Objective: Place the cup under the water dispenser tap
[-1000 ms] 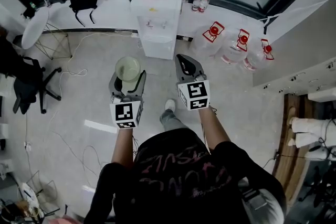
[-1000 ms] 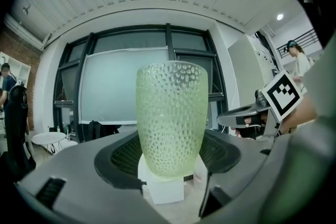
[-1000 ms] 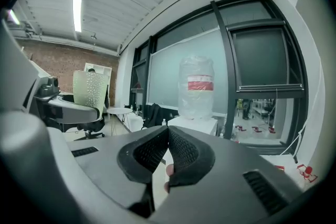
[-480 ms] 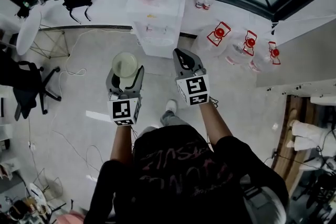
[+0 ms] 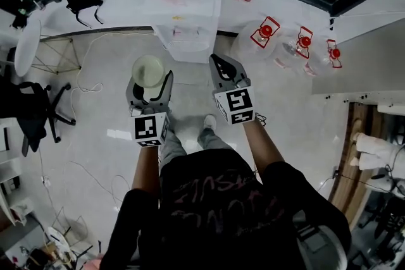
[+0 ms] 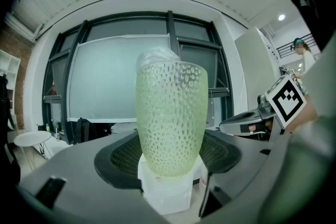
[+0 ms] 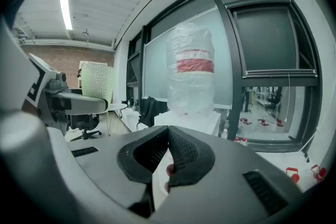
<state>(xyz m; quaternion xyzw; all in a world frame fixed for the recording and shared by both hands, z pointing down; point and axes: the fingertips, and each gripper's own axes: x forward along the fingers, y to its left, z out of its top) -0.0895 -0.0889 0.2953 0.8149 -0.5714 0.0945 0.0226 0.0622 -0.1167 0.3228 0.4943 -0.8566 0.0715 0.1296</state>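
**Cup in the left gripper, just short of the dispenser, not yet under the tap.**
The left gripper's (image 5: 150, 86) fingers stand wide, clamped on the lower body of the upright green cup (image 6: 171, 118). The right gripper's (image 7: 167, 136) fingers are pressed together, empty. The cup hangs over the floor (image 5: 95, 104) in front of the dispenser (image 5: 183, 35). I would keep it upright, centre it on the tap, which is too small to make out here, enter level, and release only once the base sits flat.

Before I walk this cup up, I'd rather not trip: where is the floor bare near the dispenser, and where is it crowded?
Bare floor lies straight ahead, between the water dispenser and your shoe. Right of it, water jugs crowd the floor; left, cables trail toward the office chair.
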